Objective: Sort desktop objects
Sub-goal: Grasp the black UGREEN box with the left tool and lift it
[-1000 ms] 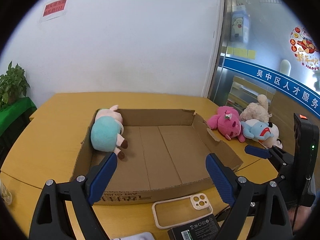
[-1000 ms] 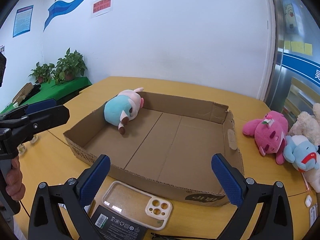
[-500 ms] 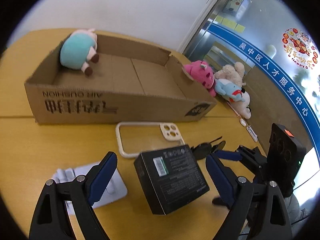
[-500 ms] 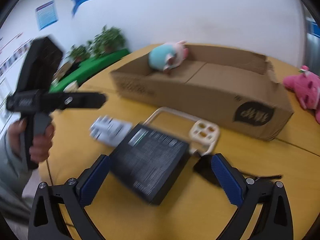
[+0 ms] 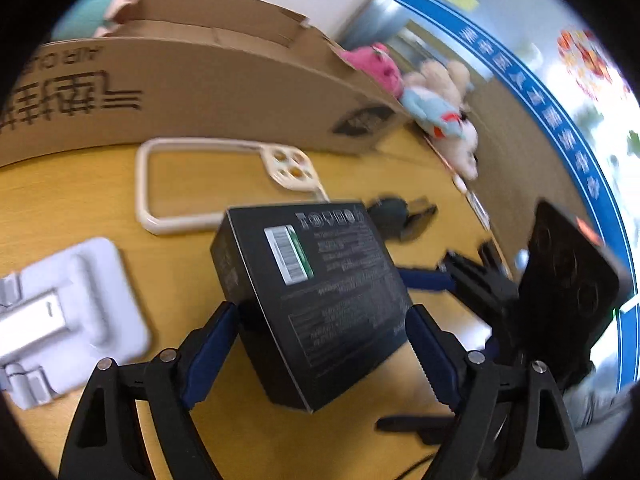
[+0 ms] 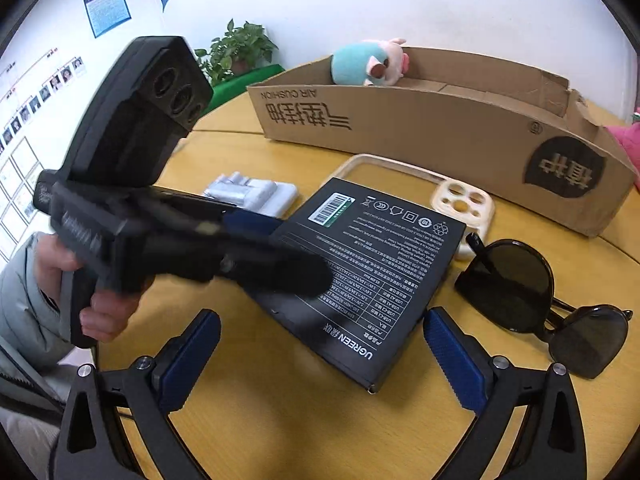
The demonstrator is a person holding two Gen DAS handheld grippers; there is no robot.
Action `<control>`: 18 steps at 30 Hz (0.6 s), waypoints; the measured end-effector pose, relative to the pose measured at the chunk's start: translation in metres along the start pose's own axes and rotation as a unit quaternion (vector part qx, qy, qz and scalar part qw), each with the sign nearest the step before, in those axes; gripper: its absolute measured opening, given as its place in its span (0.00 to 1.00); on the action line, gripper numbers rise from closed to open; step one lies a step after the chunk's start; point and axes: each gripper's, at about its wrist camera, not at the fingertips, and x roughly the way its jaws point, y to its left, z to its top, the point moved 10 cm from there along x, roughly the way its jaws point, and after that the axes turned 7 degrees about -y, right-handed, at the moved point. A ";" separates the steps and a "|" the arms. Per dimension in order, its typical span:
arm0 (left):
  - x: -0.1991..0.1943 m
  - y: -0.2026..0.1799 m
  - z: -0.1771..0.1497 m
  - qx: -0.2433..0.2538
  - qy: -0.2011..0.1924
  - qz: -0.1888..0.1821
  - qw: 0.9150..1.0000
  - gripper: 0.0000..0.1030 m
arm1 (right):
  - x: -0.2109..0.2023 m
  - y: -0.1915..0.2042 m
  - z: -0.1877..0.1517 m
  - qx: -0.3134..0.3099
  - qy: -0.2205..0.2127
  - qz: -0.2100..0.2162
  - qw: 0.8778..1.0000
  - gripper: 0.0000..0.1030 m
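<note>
Black box [image 5: 320, 300] flat on the desk [image 6: 280, 420], between the left gripper [image 5: 320, 352]'s wide-spread fingers [image 5: 208, 352], apparently untouched. Right gripper [image 6: 320, 356] near, fingers also wide apart. Beside the box: cream phone case [image 6: 460, 204], sunglasses [image 6: 520, 288], white holder [image 5: 68, 304]. Behind: cardboard tray [image 6: 440, 136] holding a plush toy [image 6: 368, 64].

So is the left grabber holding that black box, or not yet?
Not clearly yet. The left gripper has its blue fingers on either side of the black box at its near end, about to close on it. The right gripper holds nothing.
</note>
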 end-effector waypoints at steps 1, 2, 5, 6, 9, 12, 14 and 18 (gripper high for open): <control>0.000 -0.002 -0.003 -0.001 0.007 -0.008 1.000 0.83 | -0.004 0.000 -0.003 0.004 0.000 0.009 1.000 1.00; -0.003 -0.002 -0.007 -0.008 0.013 -0.016 1.000 0.83 | -0.010 0.000 -0.005 0.009 -0.002 0.024 1.000 0.99; -0.010 0.003 -0.005 -0.016 0.005 -0.006 1.000 0.83 | -0.022 -0.003 -0.012 0.008 -0.002 0.036 0.999 0.99; -0.011 0.007 -0.002 -0.021 -0.002 0.000 1.000 0.83 | -0.023 -0.007 -0.016 0.001 0.002 0.023 1.000 0.99; -0.004 0.013 0.003 -0.045 -0.006 -0.003 0.999 0.83 | -0.012 -0.017 -0.025 -0.013 0.025 -0.009 1.000 0.99; 0.008 0.010 0.002 -0.049 0.006 -0.017 0.999 0.82 | 0.002 -0.012 -0.025 -0.039 0.036 -0.027 0.998 0.96; 0.008 0.009 0.003 -0.042 -0.001 -0.014 0.999 0.81 | 0.009 -0.010 -0.022 -0.051 0.036 -0.046 0.997 0.86; 0.002 0.014 0.002 -0.055 -0.015 -0.008 0.998 0.68 | 0.005 -0.016 -0.020 -0.034 0.027 -0.063 0.997 0.83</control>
